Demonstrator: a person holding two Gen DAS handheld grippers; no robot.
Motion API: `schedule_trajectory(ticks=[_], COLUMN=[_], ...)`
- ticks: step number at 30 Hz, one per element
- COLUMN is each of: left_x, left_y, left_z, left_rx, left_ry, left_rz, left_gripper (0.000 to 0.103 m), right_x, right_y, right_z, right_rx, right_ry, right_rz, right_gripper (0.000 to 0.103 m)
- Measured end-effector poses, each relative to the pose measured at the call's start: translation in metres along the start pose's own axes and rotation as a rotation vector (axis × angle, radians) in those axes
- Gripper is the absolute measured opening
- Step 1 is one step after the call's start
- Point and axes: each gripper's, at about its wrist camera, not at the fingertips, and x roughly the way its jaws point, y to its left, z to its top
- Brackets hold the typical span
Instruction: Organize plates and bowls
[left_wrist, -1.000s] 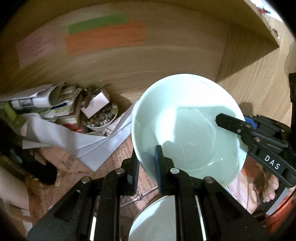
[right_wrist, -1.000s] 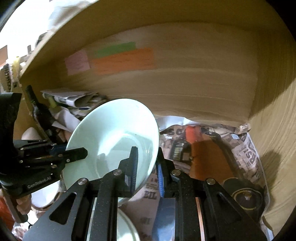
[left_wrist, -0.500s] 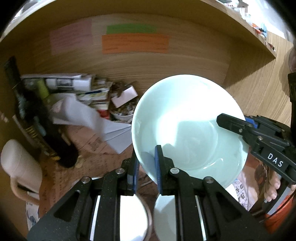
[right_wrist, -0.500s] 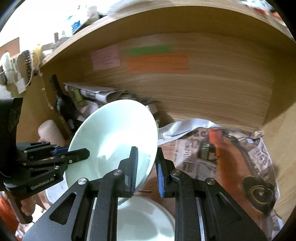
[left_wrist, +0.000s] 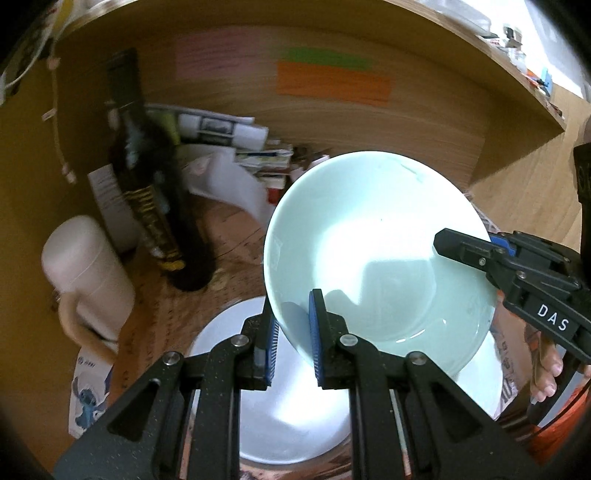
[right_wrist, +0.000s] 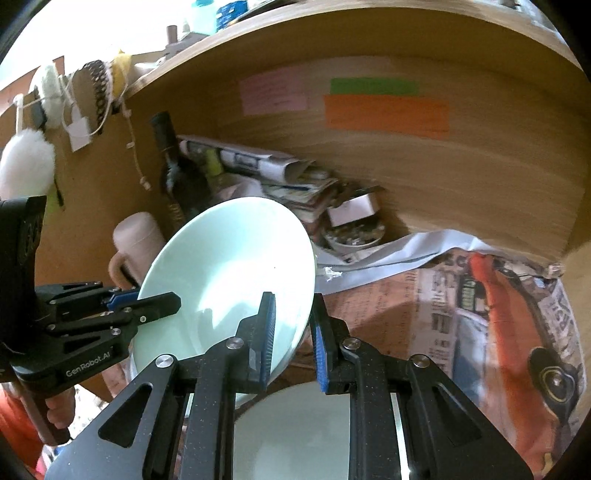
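Since the earlier frames both hands have carried the bowl (left_wrist: 373, 254) sideways along the shelf; a white plate (left_wrist: 291, 417) now lies directly beneath it, where newspaper showed before. The left gripper (left_wrist: 291, 343) is clenched on the bowl's near rim, and the right gripper (right_wrist: 291, 339) is clamped on the opposite rim, so the bowl hangs tilted between them, clear of the plate. Judgement: the bowl is being brought over the plate for stacking, and lowering level is the step remaining. Farther back stand a dark bottle (left_wrist: 155, 206) and a pale mug (left_wrist: 85, 273), then a heap of papers (right_wrist: 273, 173) against the wooden back wall (right_wrist: 461, 177).
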Motion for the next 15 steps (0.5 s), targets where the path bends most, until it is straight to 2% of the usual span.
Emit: schedule_trajectory(ticks=[15], left_x=[0.0], left_y=[0.032], left_z=[-0.035], left_rx=[-0.05], left_ry=[0.046], left_rz=[0.067], left_gripper=[0.015], right_x=[0.034], right_y=[0.025], right_z=[-0.02], right_rx=[-0.01], right_ry=[0.101], right_rz=[0.069], right_gripper=[0.017])
